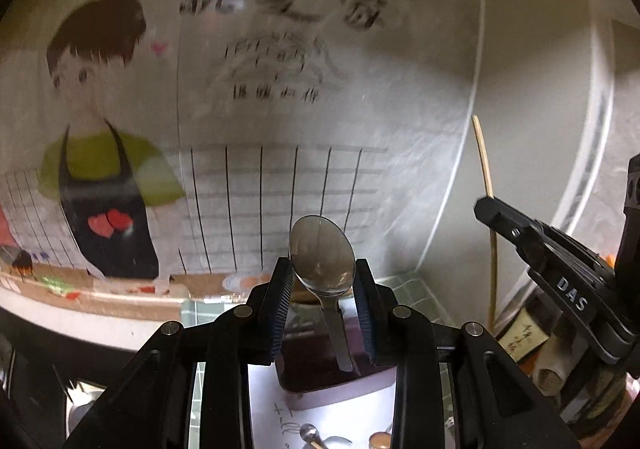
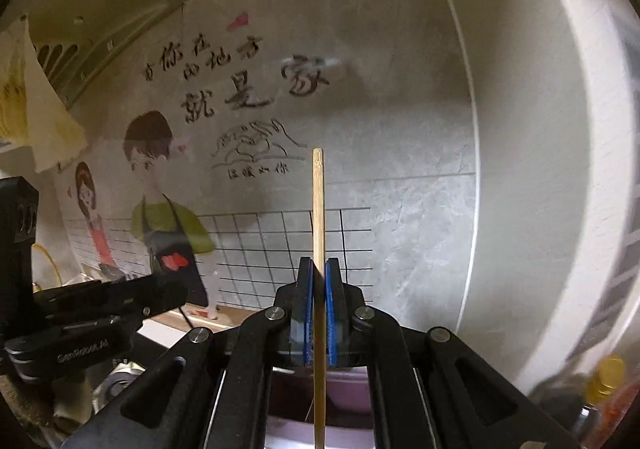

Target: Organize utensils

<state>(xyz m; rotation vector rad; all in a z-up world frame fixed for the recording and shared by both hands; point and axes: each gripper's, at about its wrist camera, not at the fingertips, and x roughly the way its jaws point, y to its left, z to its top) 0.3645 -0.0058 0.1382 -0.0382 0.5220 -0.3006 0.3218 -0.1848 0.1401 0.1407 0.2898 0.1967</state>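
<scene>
Your left gripper (image 1: 323, 281) clamps a metal spoon (image 1: 322, 257) by the sides of its bowl, held up before the wall; smooth and rigid, it may slip, so the flat handle suits better. Your right gripper (image 2: 318, 285) pinches a light, stiff bamboo chopstick (image 2: 318, 209) upright at mid-length.

Home kitchen, by the look of it. Grey wall carries a cartoon sticker of a figure in a green shirt and black apron with red hearts (image 2: 170, 233), handwritten Chinese lettering (image 2: 236, 85) above it, drawn tile grid (image 2: 288, 249) beside. Green tiled counter (image 1: 404, 289) below. Yellow-capped condiment bottle (image 2: 604, 377) at right, pale cloth (image 2: 44, 121) hanging upper left.
</scene>
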